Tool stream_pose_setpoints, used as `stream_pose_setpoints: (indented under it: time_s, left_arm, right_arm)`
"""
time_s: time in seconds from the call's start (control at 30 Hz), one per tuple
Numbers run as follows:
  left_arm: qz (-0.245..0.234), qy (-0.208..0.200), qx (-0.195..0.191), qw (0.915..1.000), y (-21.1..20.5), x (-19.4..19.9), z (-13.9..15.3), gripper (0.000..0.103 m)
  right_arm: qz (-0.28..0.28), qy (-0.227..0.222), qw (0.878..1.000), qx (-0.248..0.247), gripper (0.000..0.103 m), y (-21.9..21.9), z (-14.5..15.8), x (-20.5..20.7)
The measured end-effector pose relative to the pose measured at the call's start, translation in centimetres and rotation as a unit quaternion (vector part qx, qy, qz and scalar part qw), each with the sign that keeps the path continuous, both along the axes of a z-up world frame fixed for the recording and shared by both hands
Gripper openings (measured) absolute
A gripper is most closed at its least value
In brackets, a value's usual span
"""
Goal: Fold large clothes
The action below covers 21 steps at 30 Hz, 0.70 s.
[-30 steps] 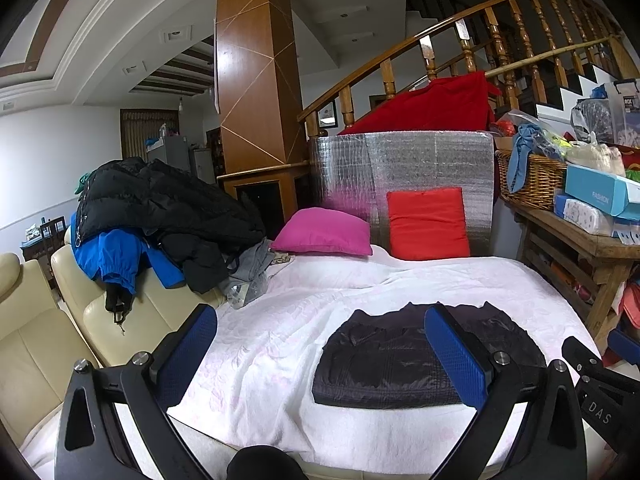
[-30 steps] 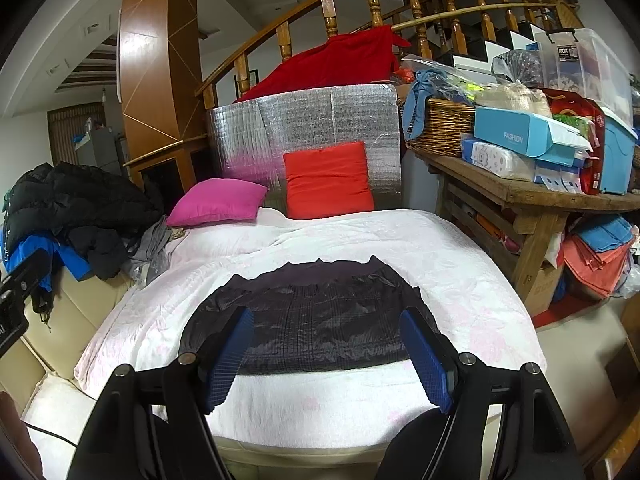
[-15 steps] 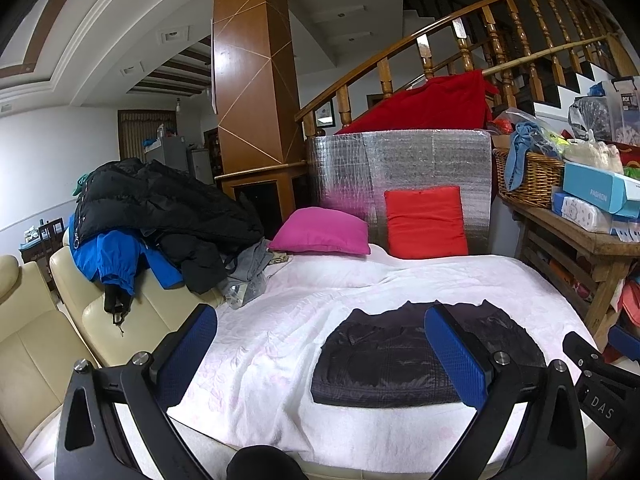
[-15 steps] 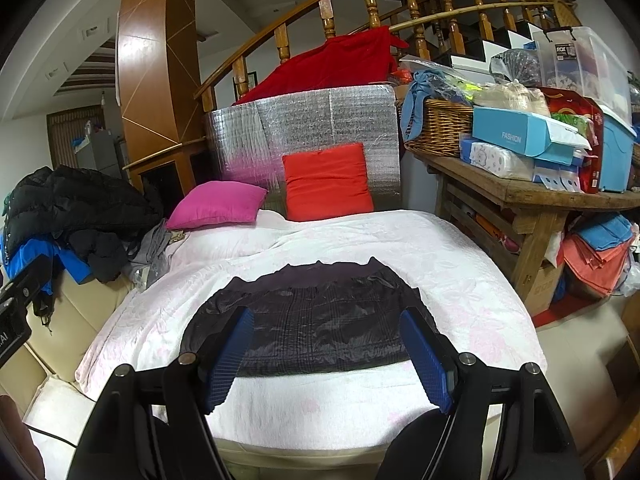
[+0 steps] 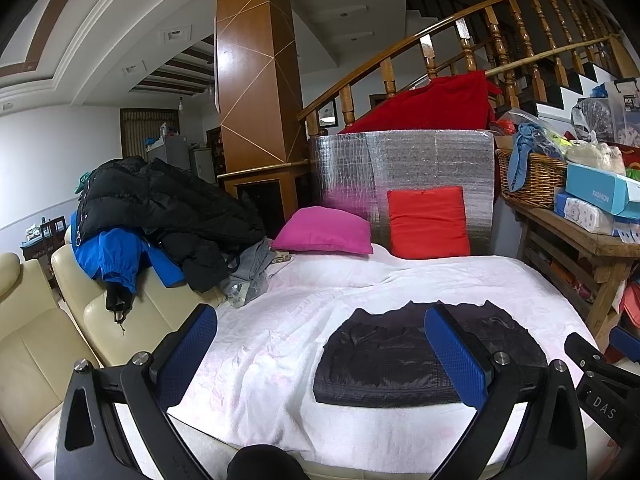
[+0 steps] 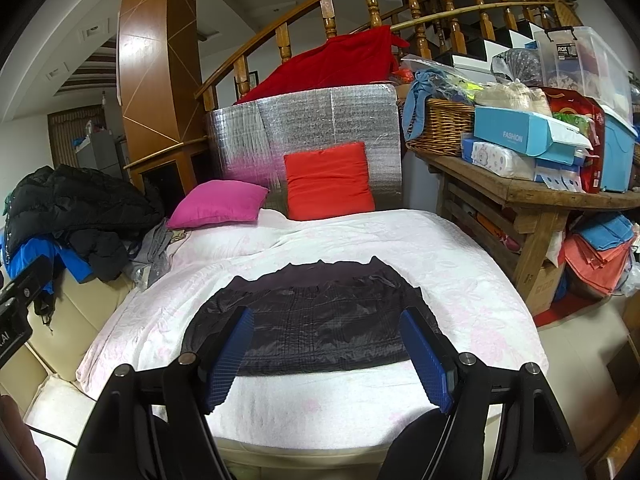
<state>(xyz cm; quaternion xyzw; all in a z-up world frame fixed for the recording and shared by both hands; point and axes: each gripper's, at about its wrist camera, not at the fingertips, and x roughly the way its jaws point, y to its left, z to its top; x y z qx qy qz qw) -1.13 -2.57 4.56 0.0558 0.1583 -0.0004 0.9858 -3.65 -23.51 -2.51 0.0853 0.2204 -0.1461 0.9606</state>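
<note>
A dark quilted garment lies folded into a flat rectangle on the white bed cover, near the front edge; the left wrist view shows the same garment to the right of centre. My right gripper hovers open above its near edge, blue pads wide apart with nothing between them. My left gripper is open too, held over the cover just left of the garment, empty. Neither touches the cloth.
A heap of black and blue jackets lies on the cream sofa at the left. Pink cushion and red cushion rest at the bed's head. A loaded wooden table stands at the right.
</note>
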Motion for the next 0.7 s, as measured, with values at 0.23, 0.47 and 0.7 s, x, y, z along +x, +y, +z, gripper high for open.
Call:
stream_pose_setpoints:
  time_s: [0.23, 0.47, 0.7]
  left_arm:
    - [0.001, 0.004, 0.001, 1.0000, -0.03, 0.15, -0.11, 0.103]
    - [0.001, 0.005, 0.000, 1.0000, 0.00, 0.15, -0.14, 0.103]
    - [0.001, 0.006, 0.002, 1.0000, 0.06, 0.20, -0.25, 0.103]
  right_arm:
    - [0.001, 0.001, 1.000, 0.002, 0.079, 0.19, -0.22, 0.02]
    - [0.001, 0.002, 1.000, 0.004, 0.079, 0.06, -0.21, 0.03]
    - [0.000, 0.001, 1.000, 0.005, 0.079, -0.06, -0.20, -0.01]
